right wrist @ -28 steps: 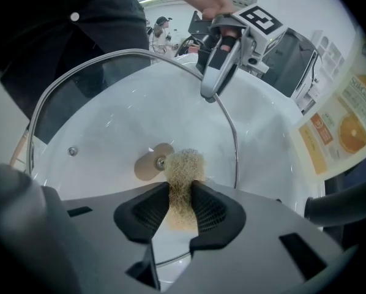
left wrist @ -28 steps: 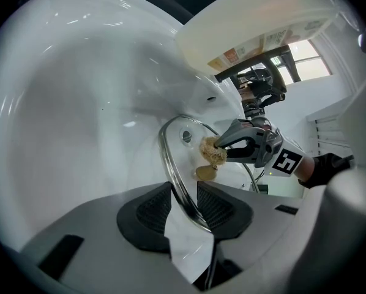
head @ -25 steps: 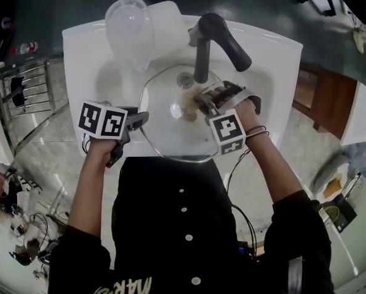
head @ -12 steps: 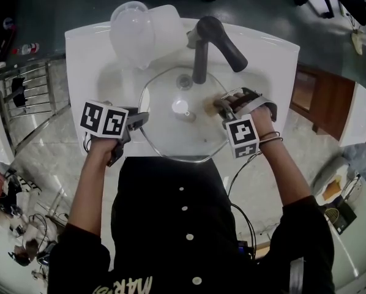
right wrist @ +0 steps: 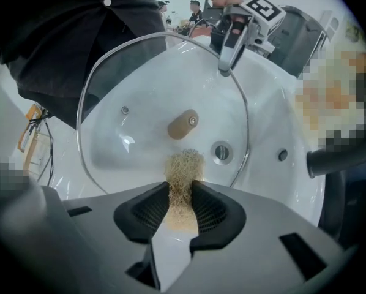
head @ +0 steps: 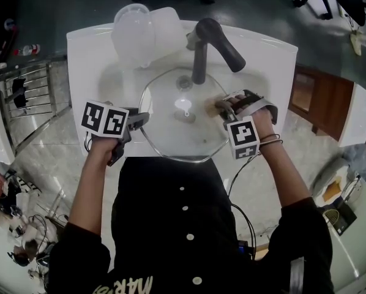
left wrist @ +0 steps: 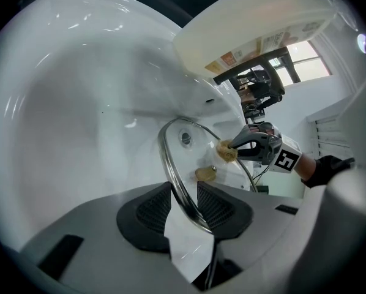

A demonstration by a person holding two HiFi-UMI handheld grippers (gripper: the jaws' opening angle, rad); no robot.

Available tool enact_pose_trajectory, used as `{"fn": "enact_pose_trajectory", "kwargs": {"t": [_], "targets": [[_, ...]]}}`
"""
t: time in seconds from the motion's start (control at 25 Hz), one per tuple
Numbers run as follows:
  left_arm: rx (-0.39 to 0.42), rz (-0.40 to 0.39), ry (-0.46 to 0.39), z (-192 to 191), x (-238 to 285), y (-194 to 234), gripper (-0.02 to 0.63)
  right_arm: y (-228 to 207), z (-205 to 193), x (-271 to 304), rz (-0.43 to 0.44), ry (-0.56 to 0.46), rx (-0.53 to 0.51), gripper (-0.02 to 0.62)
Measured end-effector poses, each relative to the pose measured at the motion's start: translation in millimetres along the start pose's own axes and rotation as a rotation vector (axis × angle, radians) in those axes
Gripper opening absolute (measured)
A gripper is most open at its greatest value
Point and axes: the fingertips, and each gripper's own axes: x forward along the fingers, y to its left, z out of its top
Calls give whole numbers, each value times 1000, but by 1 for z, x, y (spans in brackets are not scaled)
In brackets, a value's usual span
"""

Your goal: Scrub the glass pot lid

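The glass pot lid (head: 171, 130) lies over the basin of the white sink (head: 85, 60), below the dark faucet (head: 216, 41) and covering the drain (head: 184, 81), which shows through the glass.

The left gripper (head: 141, 120) has the lid by its left edge. In the left gripper view the steel rim runs edge-on between the two ribbed pads, which are closed partway and clamp it from both sides (left wrist: 184, 204). From there the lid (left wrist: 195, 152) stretches away toward the other gripper.

The right gripper (head: 218, 106) points steeply down at the right part of the lid. Its jaws are pinched onto a tan fibrous scrubber (right wrist: 182, 176), whose free end sticks out past the fingertips and meets the glass (head: 210, 107). The scrubber sits between the rim and the lid's tan knob (right wrist: 183, 125), apart from the knob.

The lid's broad face is turned up toward the head camera and looks close to level. It is round, so it has no long side, and its knob (head: 184, 112) marks the middle. Whether the knob stands above or below the glass is not clear.

A translucent plastic container (head: 140, 29) rests on the sink's back left corner.
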Motion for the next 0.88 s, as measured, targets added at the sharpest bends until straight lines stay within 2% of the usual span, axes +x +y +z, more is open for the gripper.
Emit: {"fn": "enact_pose_trajectory", "kwargs": {"t": [0.2,0.4,0.52,0.64,0.76,0.88], "targets": [[-19,-6,-1,-2,1,3,149,-30,48,-13,-165,-119,9,126],[-112,-53,-31,-1,2,2,133,-59,120,-19,-337,-241,-126,126],[-162,-80,-49,1,1,4,126,-61,156,-18,-365,-313,-185,126],[-203,-95,-60,0,2,6,118,-59,181,-15,-367,-360,-190,126],[-234,-112,-69,2,1,6,112,-56,185,-13,-350,-358,-187,126],[-232,-118,-66,3,1,5,110,-58,183,-12,-354,-353,-182,126]]}}
